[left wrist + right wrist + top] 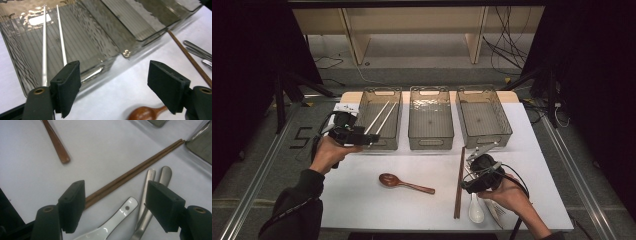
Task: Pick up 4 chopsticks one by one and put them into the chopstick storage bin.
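Note:
Two metal chopsticks (381, 118) lie slanted in the left grey bin (363, 116). My left gripper (371, 138) hovers at that bin's front edge; in the left gripper view its jaws (113, 87) stand open and empty, with the metal chopsticks (44, 50) beyond the left jaw. A pair of wooden chopsticks (459, 182) lies on the white table. My right gripper (472, 182) is open just above the wooden chopsticks (135, 171), a white ceramic spoon (112, 222) and two metal spoon handles (150, 185), and holds nothing.
A wooden spoon (404, 183) lies mid-table, its bowl (145, 113) low in the left gripper view. The middle bin (430, 142) and right bin (506, 120) stand behind. The white spoon (476, 210) sits near the front edge of the table (362, 200).

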Action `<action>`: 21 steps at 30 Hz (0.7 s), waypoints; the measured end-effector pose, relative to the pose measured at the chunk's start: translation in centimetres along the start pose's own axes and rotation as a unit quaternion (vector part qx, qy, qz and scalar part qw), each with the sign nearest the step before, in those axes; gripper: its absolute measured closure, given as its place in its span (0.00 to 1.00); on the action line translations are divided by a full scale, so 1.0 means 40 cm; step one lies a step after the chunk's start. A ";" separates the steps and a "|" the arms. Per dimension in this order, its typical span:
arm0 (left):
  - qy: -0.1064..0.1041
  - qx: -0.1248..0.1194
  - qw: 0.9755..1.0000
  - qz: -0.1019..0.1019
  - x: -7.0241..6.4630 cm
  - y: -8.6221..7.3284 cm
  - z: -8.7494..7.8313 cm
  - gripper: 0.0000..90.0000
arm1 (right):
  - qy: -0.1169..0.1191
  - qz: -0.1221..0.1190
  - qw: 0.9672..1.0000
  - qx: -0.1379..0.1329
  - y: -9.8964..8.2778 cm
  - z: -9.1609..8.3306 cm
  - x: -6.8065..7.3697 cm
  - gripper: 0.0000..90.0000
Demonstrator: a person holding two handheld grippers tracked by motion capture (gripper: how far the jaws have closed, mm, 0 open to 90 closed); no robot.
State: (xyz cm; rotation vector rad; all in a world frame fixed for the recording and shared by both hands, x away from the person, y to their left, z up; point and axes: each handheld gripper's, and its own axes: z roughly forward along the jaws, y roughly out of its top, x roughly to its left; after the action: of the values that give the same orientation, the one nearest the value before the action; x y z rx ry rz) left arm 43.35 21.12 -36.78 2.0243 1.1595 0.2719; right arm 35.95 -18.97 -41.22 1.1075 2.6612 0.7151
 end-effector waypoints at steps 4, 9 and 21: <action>-0.008 0.005 1.000 0.010 -0.029 -0.035 -0.007 0.26 | -0.003 0.006 1.000 0.014 0.005 0.020 0.002 0.40; -0.012 0.006 1.000 0.023 -0.066 -0.073 -0.012 0.24 | -0.004 0.008 0.999 0.031 0.014 0.045 0.002 0.45; -0.025 0.000 0.999 0.046 -0.141 -0.139 -0.030 0.20 | -0.015 0.029 0.998 0.056 0.026 0.087 -0.015 0.53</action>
State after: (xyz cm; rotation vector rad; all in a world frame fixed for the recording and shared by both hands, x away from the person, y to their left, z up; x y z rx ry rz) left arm 35.97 18.78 -38.91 2.0754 1.0373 0.2657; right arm 38.18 -17.48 -43.76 1.2188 2.6815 0.5606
